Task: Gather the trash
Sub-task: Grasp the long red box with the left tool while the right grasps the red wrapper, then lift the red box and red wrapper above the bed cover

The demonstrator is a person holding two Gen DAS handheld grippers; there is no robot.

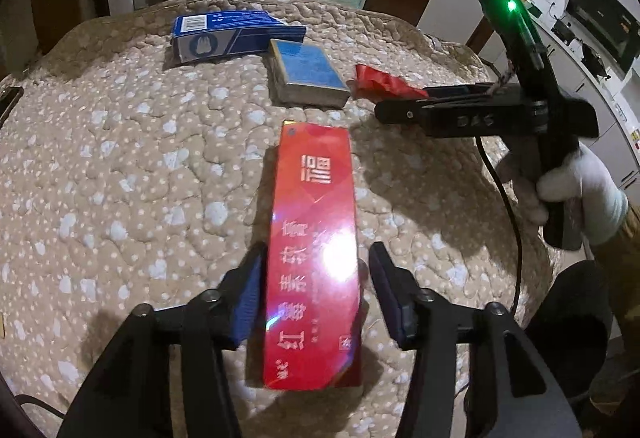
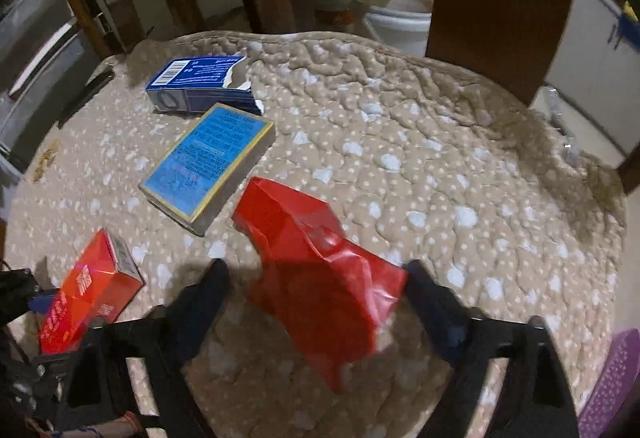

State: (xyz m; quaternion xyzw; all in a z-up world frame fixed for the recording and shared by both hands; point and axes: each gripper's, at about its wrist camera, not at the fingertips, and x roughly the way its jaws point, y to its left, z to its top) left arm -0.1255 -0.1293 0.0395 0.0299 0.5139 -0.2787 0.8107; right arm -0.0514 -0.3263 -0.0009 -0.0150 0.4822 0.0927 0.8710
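Left wrist view: a quilt bears, in a loose cluster, a long red box, a torn blue box, a pale-blue box and a red wrapper. The left gripper straddles the red box, right-hand pad apart, unclenched. The right gripper straddles the wrapper; grip unclear.

Both grippers are pointing steeply downward, jaws parted

The left gripper is holding its jaws apart, the blue pads not visibly pressing on what lies between them. The right gripper is blurring slightly, jaws spread wide; a white-gloved hand is gripping its black handle from below.
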